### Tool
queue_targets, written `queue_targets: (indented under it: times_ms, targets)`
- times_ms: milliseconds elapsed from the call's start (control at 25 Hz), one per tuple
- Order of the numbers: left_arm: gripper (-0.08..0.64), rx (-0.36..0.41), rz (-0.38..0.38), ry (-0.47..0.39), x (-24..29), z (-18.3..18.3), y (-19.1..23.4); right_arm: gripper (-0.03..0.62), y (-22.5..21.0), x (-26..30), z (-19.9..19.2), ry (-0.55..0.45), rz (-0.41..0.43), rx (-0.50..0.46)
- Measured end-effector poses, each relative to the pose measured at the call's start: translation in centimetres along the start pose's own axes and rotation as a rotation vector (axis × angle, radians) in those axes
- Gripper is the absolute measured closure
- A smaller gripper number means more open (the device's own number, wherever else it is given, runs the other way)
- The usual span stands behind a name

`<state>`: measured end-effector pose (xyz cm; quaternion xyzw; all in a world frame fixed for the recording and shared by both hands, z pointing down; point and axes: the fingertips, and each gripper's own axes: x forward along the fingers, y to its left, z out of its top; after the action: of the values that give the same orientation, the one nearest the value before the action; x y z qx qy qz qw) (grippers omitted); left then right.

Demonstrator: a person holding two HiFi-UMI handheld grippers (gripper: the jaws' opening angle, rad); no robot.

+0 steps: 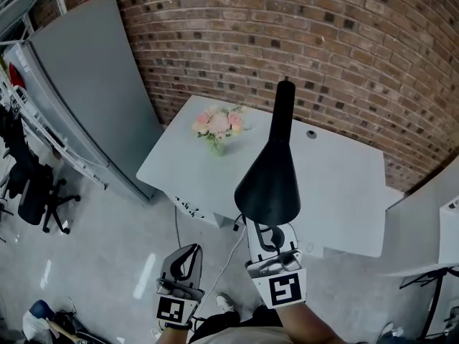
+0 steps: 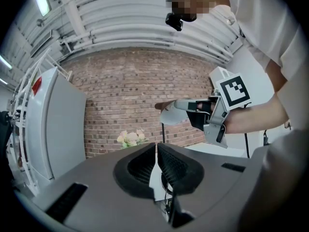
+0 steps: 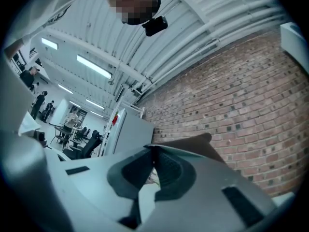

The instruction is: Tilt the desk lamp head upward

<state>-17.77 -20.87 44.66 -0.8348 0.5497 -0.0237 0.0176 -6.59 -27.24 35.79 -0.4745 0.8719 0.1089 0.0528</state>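
Note:
The desk lamp's black cone-shaped head (image 1: 269, 178) stands over the white table (image 1: 344, 192), wide rim toward me and narrow neck pointing at the brick wall. My right gripper (image 1: 269, 229) is shut on the near rim of the lamp head. In the right gripper view the jaws (image 3: 153, 153) pinch the shade's edge, and the lamp head (image 3: 193, 146) rises behind them. My left gripper (image 1: 188, 253) hangs lower left, off the table, shut on nothing. In the left gripper view the jaws (image 2: 156, 151) meet, with the lamp head (image 2: 173, 112) and right gripper (image 2: 205, 115) above them.
A small vase of pink flowers (image 1: 219, 125) stands at the table's far left. A grey panel (image 1: 93, 84) leans left of the table, and a black office chair (image 1: 36, 192) sits further left. A white cable (image 1: 222, 264) hangs from the table's near edge to the floor.

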Motion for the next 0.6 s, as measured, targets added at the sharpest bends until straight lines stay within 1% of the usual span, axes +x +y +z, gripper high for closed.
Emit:
queue_targets:
  times_ms: [120, 400, 600]
  targets:
    - [0.540, -0.006, -0.009, 0.000, 0.2, -0.1, -0.1, 0.574, -0.1, 0.0, 0.9, -0.016, -0.005, -0.037]
    - [0.540, -0.022, -0.022, -0.023, 0.7, 0.0, 0.2, 0.574, -0.4, 0.6, 2.1, 0.054, -0.013, -0.085]
    - [0.540, -0.025, -0.035, -0.042, 1.3, 0.4, 0.2, 0.574, -0.7, 1.0, 3.5, 0.079, -0.013, -0.099]
